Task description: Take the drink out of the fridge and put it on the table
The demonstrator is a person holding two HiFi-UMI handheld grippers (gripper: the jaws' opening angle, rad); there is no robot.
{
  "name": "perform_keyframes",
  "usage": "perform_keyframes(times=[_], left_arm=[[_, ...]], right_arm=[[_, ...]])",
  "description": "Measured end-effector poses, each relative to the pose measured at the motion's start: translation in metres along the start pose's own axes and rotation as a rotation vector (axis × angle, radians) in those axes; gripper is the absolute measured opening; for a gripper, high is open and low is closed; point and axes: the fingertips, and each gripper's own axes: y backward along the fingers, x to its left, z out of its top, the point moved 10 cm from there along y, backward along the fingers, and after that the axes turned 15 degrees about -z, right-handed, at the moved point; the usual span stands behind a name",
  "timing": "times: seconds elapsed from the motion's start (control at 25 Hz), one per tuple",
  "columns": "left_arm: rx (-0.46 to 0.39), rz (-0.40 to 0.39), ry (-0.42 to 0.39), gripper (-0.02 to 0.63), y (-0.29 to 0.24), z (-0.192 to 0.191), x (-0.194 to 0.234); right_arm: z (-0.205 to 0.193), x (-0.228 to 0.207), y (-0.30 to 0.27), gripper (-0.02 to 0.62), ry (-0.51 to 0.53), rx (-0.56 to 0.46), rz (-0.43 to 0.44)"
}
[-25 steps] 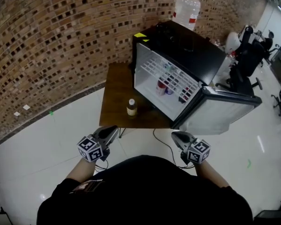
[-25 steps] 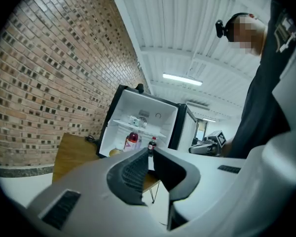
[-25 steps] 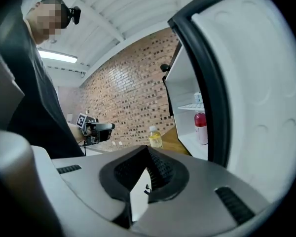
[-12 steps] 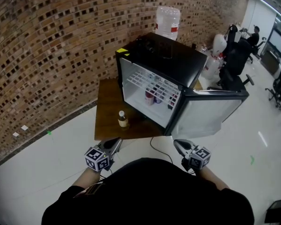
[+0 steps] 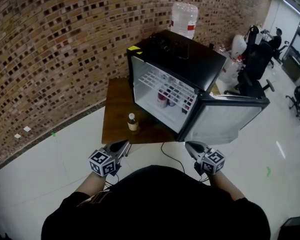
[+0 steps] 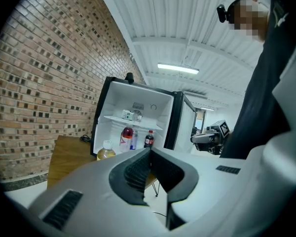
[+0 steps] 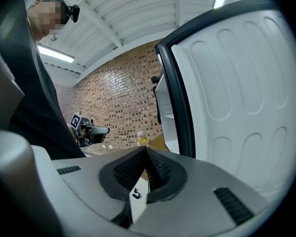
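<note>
Person is standing back from the desk (image 5: 116,109), holding both grippers low near the body. Left gripper (image 5: 124,144) jaws are pressing together, nothing between them. Right gripper (image 5: 189,145) jaws are also pressing together, empty. Both are hanging well apart from the fridge (image 5: 190,59), touching nothing.

Fridge is sitting on the desk with its door (image 5: 220,120) swinging wide open toward the right gripper. Yellow drink bottle (image 5: 133,122) is standing upright on the desk, just beside the fridge's open front. More drinks are sitting inside the fridge: a red bottle (image 6: 127,136) and a dark cola bottle (image 6: 148,138), with something small and blue between them. A water jug (image 5: 184,18) is showing behind the fridge against the brick wall (image 5: 50,44).
</note>
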Motion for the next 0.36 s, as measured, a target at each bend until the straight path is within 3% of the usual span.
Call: perform_keyframes(times=[0.36], left_arm=[[0.0,0.036,0.026,0.003,0.014,-0.001,0.003]], right_arm=[[-0.007,0.002,-0.002,0.003,0.023,0.016,0.009]])
